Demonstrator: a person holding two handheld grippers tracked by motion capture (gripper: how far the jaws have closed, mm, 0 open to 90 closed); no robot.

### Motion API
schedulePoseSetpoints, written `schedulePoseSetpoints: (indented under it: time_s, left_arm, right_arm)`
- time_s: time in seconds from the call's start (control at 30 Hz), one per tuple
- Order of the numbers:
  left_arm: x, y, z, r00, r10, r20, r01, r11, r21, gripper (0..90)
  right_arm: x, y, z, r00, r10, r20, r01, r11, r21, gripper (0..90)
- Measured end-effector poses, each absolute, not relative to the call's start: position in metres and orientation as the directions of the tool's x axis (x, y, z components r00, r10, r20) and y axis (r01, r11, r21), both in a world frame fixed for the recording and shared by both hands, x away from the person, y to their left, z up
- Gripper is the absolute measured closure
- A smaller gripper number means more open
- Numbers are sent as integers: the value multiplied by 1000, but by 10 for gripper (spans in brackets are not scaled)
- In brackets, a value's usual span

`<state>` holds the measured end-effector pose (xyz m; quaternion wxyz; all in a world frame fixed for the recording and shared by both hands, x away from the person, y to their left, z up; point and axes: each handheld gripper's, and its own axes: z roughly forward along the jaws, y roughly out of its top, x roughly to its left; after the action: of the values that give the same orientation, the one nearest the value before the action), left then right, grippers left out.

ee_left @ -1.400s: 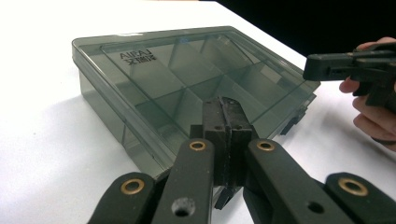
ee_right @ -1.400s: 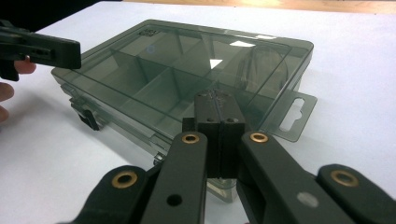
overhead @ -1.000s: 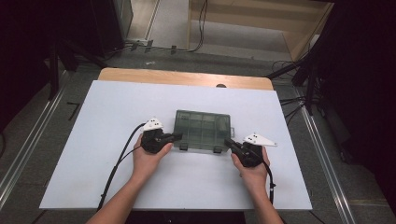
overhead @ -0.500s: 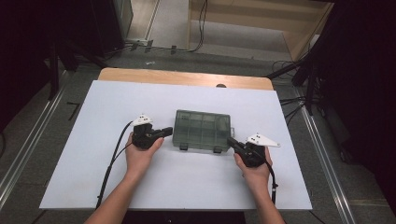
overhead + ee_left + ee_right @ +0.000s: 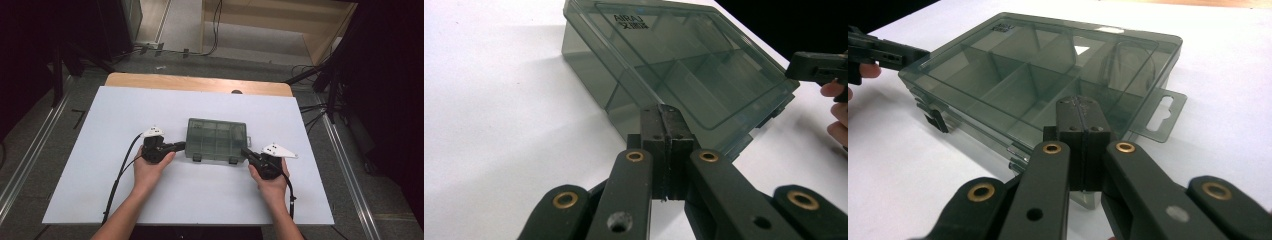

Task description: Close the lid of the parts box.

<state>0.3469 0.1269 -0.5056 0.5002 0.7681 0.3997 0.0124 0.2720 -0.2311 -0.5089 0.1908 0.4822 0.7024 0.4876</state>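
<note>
Since a half second ago, the left gripper [image 5: 179, 146] has closed in on one smoky-green clear plastic compartment box [image 5: 216, 138]; two grippers, right gripper [image 5: 247, 153] included, flank it, jaws pressed together, empty.

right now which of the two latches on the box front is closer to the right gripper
The latch toward the right end of the box front, just beside the right gripper; the other latch sits nearer the left gripper.

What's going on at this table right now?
A person holds a gripper in each hand at the two near corners of a closed, smoky-clear compartment box on the white table. The left gripper and right gripper both have their jaws shut, tips at the box's edges. The box's compartments look empty.
</note>
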Motion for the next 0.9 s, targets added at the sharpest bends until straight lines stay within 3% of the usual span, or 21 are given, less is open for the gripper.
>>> schedulePoseSetpoints:
  time_s: [0.3,0.43,0.47,0.63,0.73,0.9]
  left_arm:
    - [342,128,-505,696,616,-370,592,-200,781,894]
    - [339,128,-504,676,656,-335,573,-182,799,868]
    - [338,130,-503,676,659,-330,564,-174,807,835]
    - [331,135,-497,699,651,-296,502,-153,851,682]
    - [327,140,-493,703,652,-284,467,-123,876,552]
    - [321,148,-488,711,649,-271,435,-103,895,358]
  right_arm:
    - [274,-233,-510,-468,850,240,502,33,864,882]
    - [273,-235,-510,-489,823,288,507,0,862,873]
    - [272,-237,-509,-499,812,303,501,-14,865,796]
    - [266,-241,-500,-505,817,279,455,-22,890,620]
    - [265,-243,-497,-521,809,273,435,-24,900,584]
    - [262,-242,-491,-530,809,254,424,-7,906,400]
